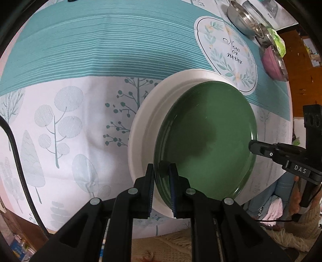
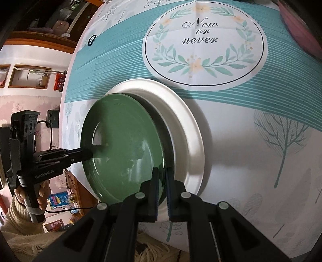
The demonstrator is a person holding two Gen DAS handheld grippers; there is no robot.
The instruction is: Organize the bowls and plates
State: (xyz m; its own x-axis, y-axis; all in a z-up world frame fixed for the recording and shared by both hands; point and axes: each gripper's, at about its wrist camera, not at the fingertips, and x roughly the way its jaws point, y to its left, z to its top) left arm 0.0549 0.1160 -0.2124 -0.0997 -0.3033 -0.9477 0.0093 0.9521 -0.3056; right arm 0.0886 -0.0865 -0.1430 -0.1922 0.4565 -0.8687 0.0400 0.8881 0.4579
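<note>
We are holding a green plate (image 1: 207, 139) by opposite edges with both grippers, over a white plate (image 1: 145, 125) lying on a table covered by a teal-and-white tree-print cloth (image 1: 60, 112). Our left gripper (image 1: 162, 171) is pinching the green plate's near rim, its jaws drawn narrow with the rim wedged between the pads; across the plate, our right gripper (image 1: 253, 145) is clamping the far edge. Seen from the right wrist, the right gripper (image 2: 162, 173) is gripping the rim just as tightly, the left gripper (image 2: 88, 153) is biting the opposite side, and a hand (image 2: 41, 193) in a cream knitted sleeve is grasping its handle. The green plate is sitting tilted within the white plate's (image 2: 189, 129) rim, its right-hand edge raised. Steel dishes (image 1: 243, 18) and a pink bowl (image 1: 271, 62) are standing well apart at the table's far corner.
</note>
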